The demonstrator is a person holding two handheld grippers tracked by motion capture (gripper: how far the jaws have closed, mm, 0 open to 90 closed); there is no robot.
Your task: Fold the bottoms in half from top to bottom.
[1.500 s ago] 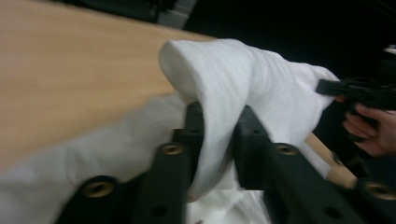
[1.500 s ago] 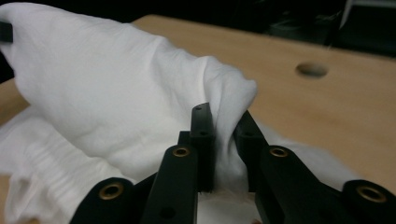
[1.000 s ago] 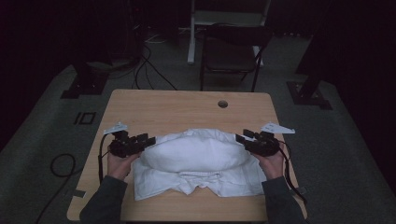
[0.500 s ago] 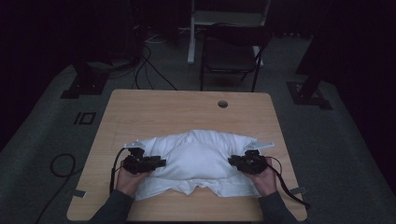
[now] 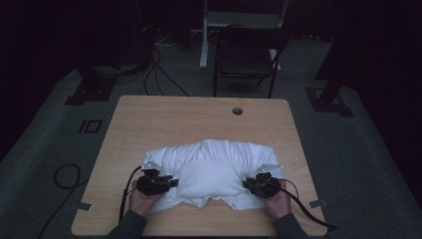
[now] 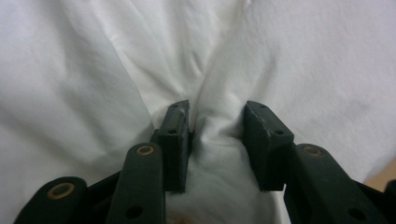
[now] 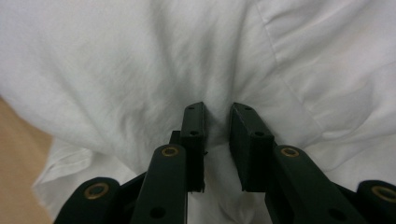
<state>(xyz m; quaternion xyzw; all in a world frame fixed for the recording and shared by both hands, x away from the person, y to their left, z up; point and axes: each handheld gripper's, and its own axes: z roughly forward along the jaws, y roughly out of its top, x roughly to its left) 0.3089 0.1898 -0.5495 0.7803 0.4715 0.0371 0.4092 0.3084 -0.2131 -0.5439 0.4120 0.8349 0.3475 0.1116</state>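
A white garment [image 5: 211, 169] lies bunched on the near half of the wooden table [image 5: 199, 114]. My left gripper [image 5: 171, 181] is at its left side and my right gripper [image 5: 247, 183] at its right side, each held in a hand and pointing inward. In the left gripper view the jaws have just been closing, and the left gripper [image 6: 217, 114] pinches a thick fold of the cloth [image 6: 93, 70]. In the right gripper view the right gripper [image 7: 217, 114] has also closed in, its jaws nearly together on a thin fold of the cloth [image 7: 116, 60].
A round hole [image 5: 237, 110] sits near the table's far edge. A dark chair [image 5: 246, 57] stands behind the table, and cables [image 5: 64, 174] lie on the floor at the left. Stand bases [image 5: 87, 92] rest on the floor at both sides.
Both hands have come down and toward the near edge with the garment, which has sunk lower onto the table. Both pairs of jaws have narrowed on the cloth.
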